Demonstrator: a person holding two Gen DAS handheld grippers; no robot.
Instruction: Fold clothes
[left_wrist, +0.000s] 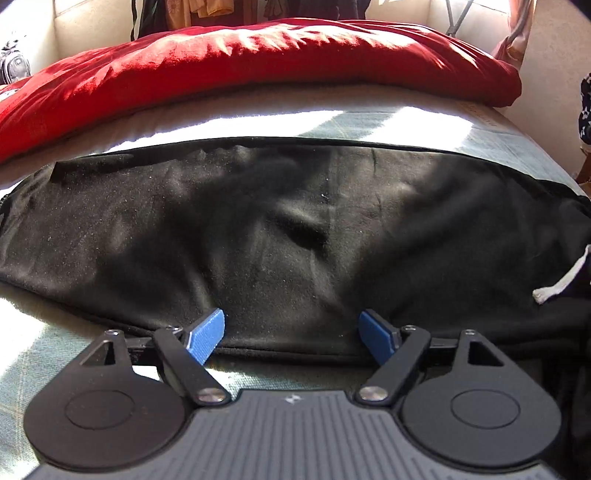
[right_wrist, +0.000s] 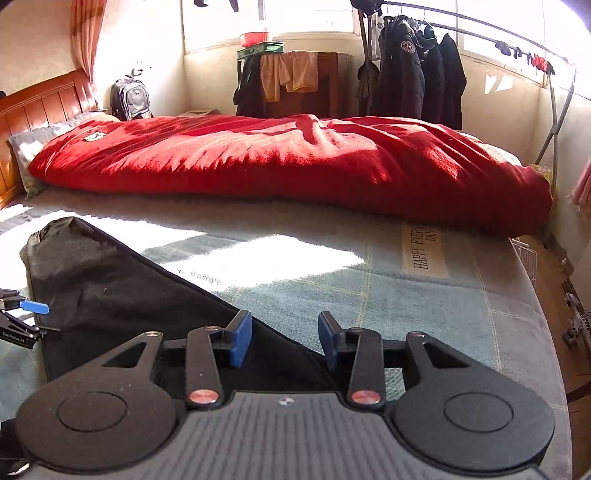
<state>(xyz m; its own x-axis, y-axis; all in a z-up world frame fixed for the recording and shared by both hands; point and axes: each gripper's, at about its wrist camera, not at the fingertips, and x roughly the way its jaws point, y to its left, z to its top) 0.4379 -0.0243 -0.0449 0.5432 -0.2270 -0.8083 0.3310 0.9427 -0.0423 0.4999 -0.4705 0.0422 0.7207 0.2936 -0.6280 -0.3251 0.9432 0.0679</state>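
The long black fabric garment (left_wrist: 280, 236) lies flat across the grey-green checked bed (right_wrist: 369, 295), the red blanket (right_wrist: 295, 166) at twelve o'clock. Left gripper (left_wrist: 291, 334) spread wide over its near hem, pinching nothing. Right gripper (right_wrist: 284, 341) parted above the garment's slanting edge, empty.

sunlit bedroom: red quilt (right_wrist: 288, 162) on bed, coats (right_wrist: 417, 81) by window.
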